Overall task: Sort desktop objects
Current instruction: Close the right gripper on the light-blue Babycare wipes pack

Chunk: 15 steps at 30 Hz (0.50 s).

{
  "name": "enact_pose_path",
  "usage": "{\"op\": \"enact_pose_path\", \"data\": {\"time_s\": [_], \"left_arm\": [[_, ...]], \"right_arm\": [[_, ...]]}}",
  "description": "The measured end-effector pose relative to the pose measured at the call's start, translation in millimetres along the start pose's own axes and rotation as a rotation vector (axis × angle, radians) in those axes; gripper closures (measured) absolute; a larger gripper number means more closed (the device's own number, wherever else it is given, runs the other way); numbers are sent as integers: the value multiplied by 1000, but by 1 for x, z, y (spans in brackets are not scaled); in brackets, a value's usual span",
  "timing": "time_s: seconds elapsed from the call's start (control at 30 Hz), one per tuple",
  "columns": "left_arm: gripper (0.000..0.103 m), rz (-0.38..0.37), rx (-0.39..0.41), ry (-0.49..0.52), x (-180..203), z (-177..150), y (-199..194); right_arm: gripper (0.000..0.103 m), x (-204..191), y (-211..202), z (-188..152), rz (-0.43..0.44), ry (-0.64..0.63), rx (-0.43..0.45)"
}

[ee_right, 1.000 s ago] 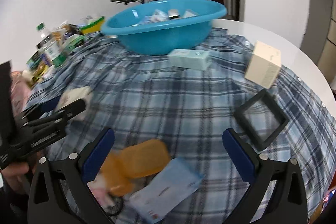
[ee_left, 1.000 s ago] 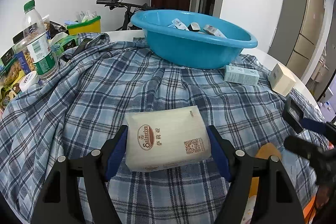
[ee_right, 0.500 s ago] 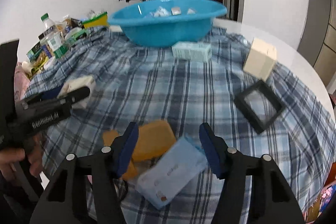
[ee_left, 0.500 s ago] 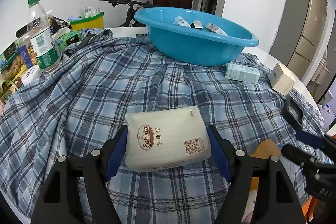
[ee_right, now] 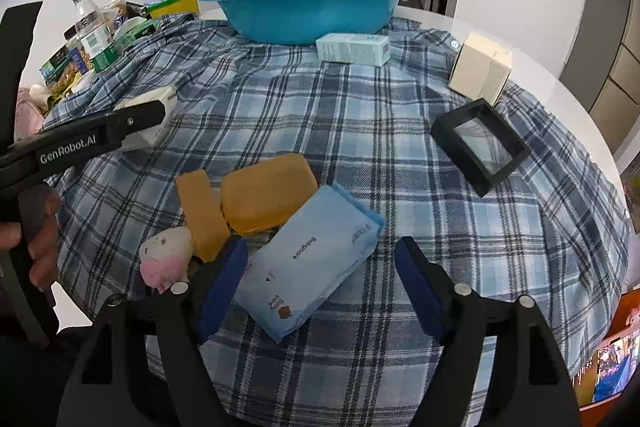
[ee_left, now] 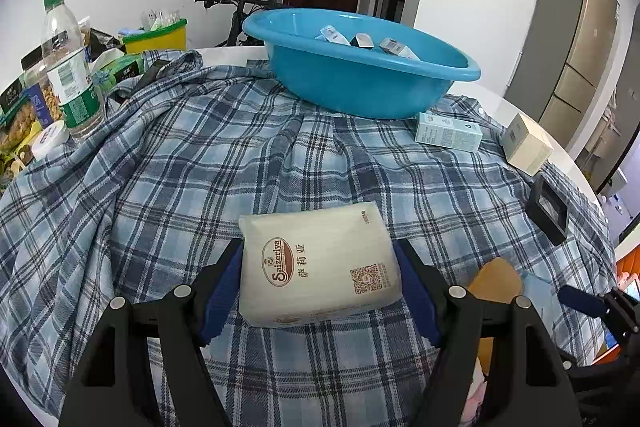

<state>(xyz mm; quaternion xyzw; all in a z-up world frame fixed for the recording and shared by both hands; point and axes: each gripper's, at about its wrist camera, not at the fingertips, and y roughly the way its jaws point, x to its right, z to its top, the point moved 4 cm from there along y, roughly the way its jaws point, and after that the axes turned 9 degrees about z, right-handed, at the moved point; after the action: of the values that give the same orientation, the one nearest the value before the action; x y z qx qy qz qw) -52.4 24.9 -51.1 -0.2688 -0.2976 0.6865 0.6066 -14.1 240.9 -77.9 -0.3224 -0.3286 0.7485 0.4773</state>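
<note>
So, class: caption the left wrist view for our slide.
Left gripper clamps a white tissue pack before a blue basin.

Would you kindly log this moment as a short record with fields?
surface: plaid cloth over a table
left gripper: shut on tissue pack
right gripper: open around blue wipes pack, not closed
bin: blue basin, small boxes inside
loose items: mint box, cream box, black frame, orange soap case

Your left gripper [ee_left: 320,283] is clamped on the tissue pack [ee_left: 316,271], both pads pressing its sides. Your right gripper [ee_right: 320,283] sits right of the pack, jaws spread; your left hand [ee_right: 36,239] grips its handle.
</note>
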Motion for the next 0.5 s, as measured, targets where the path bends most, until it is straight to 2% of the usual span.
{"op": "enact_pose_path", "data": {"time_s": [0.03, 0.1, 0.13, 0.23, 0.27, 0.33, 0.4, 0.47, 0.5], "left_arm": [[27, -1, -4, -1, 0, -1, 1], [27, -4, -12, -1, 0, -2, 2], [27, -6, -14, -1, 0, -2, 3], [27, -7, -15, -1, 1, -3, 3], [27, -7, -15, -1, 1, -3, 3], [27, -8, -16, 1, 1, -3, 3], [27, -9, -17, 1, 1, -3, 3], [27, -9, -17, 3, 2, -3, 3], [27, -10, -18, 4, 2, -4, 3]], "right_arm": [[28, 0, 1, 0, -1, -3, -2], [36, -1, 0, 0, -4, -9, 2], [54, -2, -1, 1, -3, -16, 7], [72, -2, -6, 6, -36, -53, 37], [74, 0, -8, 8, -51, -60, 47], [74, 3, -9, 9, -55, -55, 44], [67, 7, -8, 7, -48, -25, 42], [38, 8, -9, 5, -19, -2, 39], [35, 6, -9, 4, -10, -2, 43]]}}
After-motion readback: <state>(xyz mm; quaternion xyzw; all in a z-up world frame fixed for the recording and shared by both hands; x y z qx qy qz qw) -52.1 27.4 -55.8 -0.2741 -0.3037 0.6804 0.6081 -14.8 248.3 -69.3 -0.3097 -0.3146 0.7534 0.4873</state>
